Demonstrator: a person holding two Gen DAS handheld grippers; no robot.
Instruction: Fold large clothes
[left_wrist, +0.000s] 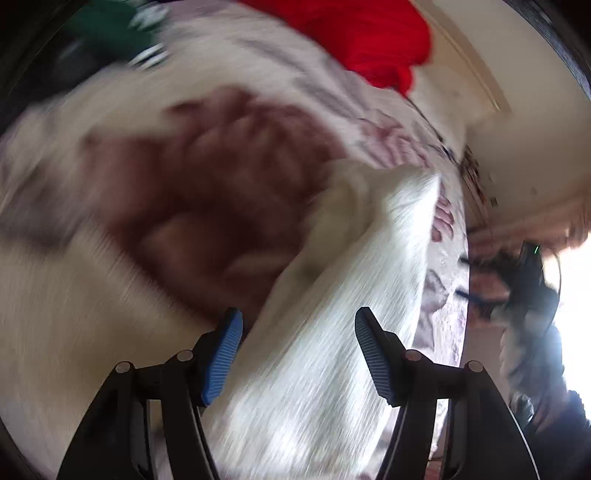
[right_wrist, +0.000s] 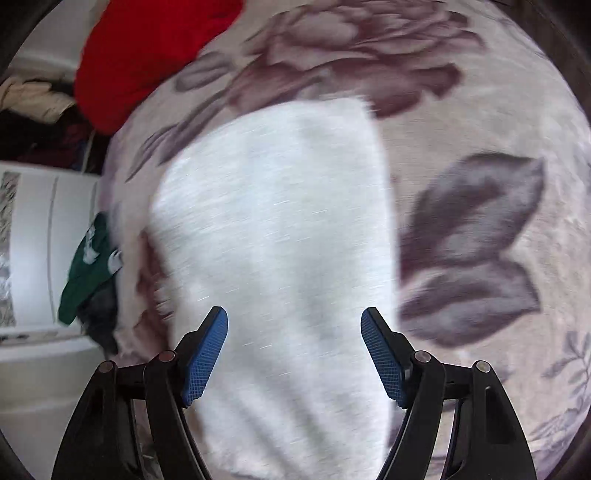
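Lies as a narrow, seemingly folded white garment (right_wrist: 273, 236) on the floral blanket (right_wrist: 461, 229). Left tool (left_wrist: 299, 350) and right tool (right_wrist: 294, 354) both spread wide, grasping nothing. Probably near done; red garment (right_wrist: 147, 51) and green garment (right_wrist: 90, 266) apparently left.

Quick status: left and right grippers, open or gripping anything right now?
Left gripper: open, holding nothing; white garment lies beyond its fingers.
Right gripper: open, holding nothing; the white garment lies on the floral blanket ahead.
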